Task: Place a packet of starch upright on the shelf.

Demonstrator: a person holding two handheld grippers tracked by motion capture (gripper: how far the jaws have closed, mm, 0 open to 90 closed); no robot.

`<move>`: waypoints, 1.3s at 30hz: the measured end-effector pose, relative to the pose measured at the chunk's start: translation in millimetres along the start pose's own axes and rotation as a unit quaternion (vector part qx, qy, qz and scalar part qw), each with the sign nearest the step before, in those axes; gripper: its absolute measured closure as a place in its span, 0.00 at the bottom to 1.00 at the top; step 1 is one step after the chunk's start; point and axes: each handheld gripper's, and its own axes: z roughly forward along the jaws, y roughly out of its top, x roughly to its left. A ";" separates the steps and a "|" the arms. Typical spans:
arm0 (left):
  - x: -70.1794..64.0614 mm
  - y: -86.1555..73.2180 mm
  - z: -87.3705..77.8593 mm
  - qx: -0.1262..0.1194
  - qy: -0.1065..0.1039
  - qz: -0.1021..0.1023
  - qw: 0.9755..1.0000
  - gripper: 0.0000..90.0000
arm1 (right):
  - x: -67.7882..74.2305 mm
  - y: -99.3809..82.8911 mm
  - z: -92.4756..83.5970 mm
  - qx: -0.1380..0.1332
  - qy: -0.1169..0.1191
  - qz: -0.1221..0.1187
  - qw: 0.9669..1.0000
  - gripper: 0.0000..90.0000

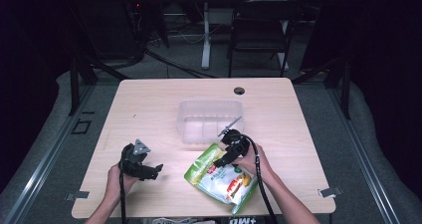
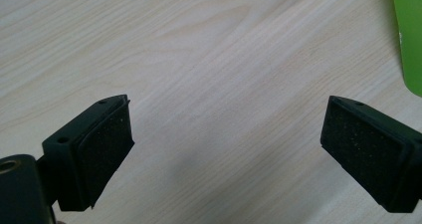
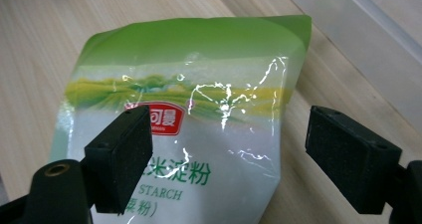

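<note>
A: Where is the starch bag (image 1: 222, 179)?

B: Flat on the desk (image 1: 149, 104) near its front edge, just in front of the clear tub (image 1: 209, 118). The right gripper (image 3: 229, 154) hovers over it, fingers wide, nothing pinched.

A: And the left gripper (image 2: 226, 149)?

B: Fingers spread wide over bare wood near the front-left corner. The bag's lower print is cut off behind a finger.

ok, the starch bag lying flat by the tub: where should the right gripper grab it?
Probably the green top edge of the starch bag. The bag lies flat on the table, so its broad face offers no pinch; the flat sealed end nearest the clear tub does. Right gripper hangs open above it: come down over that end.
</note>
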 end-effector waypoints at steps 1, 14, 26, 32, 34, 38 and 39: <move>0.0 0.0 0.1 0.000 0.000 0.000 1.000 0.06 | -1.4 0.8 2.1 0.000 -0.002 0.001 1.000 0.21; 0.3 -0.2 0.1 -0.001 0.002 0.000 1.000 0.07 | -0.6 11.7 17.5 0.016 -0.009 -0.002 1.000 0.41; 0.1 0.0 -0.4 0.000 0.001 -0.001 1.000 0.07 | 3.9 12.0 18.8 0.024 -0.036 0.004 0.999 0.68; -0.1 0.1 -0.5 0.000 0.001 0.000 1.000 0.07 | 0.7 9.2 17.2 0.023 -0.031 0.014 0.999 0.81; -0.1 0.0 -0.5 -0.001 0.001 -0.001 1.000 0.07 | -1.3 7.9 16.3 0.021 -0.025 0.017 0.999 0.86; 0.1 0.1 -0.4 0.000 0.001 0.000 1.000 0.07 | -5.5 3.3 14.7 0.003 0.004 0.033 0.999 0.95; 0.0 0.1 -0.3 0.000 0.001 0.000 1.000 0.07 | -7.1 2.9 12.9 0.009 0.006 0.030 1.000 0.95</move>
